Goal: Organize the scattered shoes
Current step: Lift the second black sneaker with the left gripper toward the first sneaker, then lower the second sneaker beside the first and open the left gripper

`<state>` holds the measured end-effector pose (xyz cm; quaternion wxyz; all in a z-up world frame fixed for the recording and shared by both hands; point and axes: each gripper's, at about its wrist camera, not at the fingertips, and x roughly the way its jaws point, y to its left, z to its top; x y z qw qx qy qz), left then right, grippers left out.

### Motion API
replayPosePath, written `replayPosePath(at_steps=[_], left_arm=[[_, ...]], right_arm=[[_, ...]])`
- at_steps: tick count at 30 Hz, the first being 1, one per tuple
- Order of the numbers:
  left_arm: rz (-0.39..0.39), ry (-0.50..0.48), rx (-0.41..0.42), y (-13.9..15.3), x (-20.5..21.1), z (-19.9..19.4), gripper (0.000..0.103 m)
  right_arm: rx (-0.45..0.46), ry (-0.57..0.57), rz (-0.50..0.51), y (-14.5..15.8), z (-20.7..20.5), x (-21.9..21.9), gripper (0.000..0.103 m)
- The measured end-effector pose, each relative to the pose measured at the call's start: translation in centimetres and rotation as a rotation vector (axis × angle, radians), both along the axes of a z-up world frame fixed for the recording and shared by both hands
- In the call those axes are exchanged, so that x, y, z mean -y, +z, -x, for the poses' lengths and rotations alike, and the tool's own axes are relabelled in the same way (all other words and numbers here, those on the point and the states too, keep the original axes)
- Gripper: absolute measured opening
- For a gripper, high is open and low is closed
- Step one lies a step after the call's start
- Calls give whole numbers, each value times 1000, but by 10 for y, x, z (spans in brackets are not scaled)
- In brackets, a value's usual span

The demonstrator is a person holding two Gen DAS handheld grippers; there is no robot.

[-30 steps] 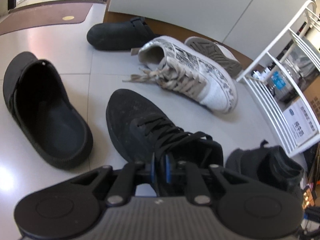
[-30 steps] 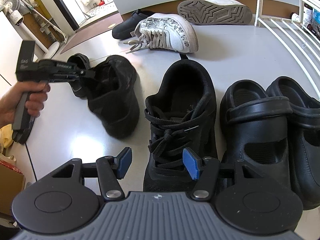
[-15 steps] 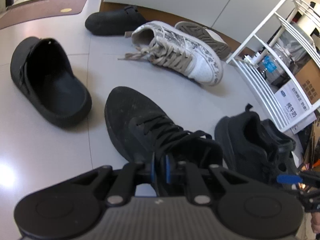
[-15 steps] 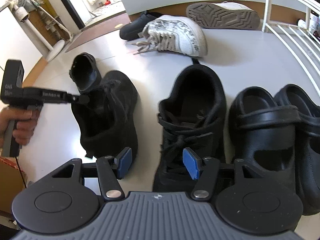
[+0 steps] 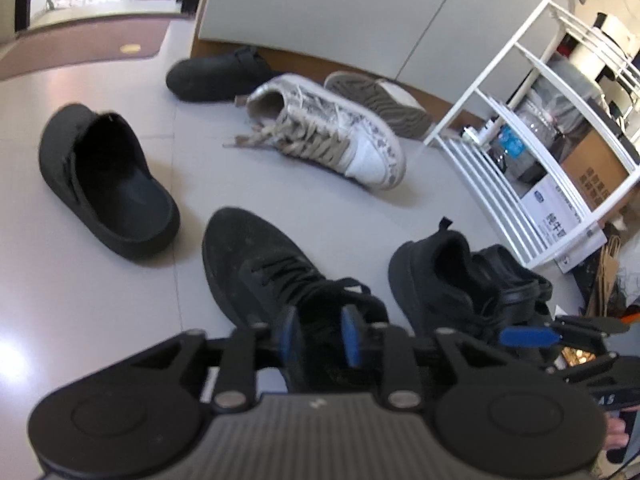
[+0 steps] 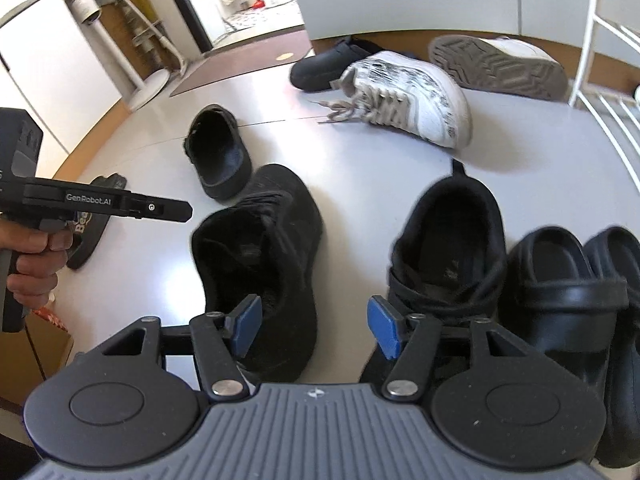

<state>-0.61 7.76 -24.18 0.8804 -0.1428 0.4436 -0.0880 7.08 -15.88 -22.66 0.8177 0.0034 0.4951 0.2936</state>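
Left tongs (image 5: 318, 338) opening, heel collar of black sneaker (image 5: 256, 264) between pads; right tongs (image 6: 314, 326) opening, empty. Sneaker likely light, soft-walled; grip the collar.

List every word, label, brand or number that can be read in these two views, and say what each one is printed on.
"GenRobot.AI": on the side of the left tool, right wrist view.
"Be...", partly hidden: on the flat black slipper behind that tool.
Blue print on the white box and dark print on the brown carton by the white rack: too blurred to read.
"AS", cut off: on the right tool, left wrist view.
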Motion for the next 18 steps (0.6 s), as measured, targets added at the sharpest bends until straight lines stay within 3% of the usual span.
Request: replayPosePath(at_steps=[5,11,18], left_arm=[[-11,-5,30,11,1,9,61],[13,15,55,9,-9,17,69],[51,141,29,-17,-41,28,69]], right_arm=[[6,82,70,15,1,-28,82],[9,118,160,21,-8,-61,95],[11,62,95,-2,-23,-87,96]])
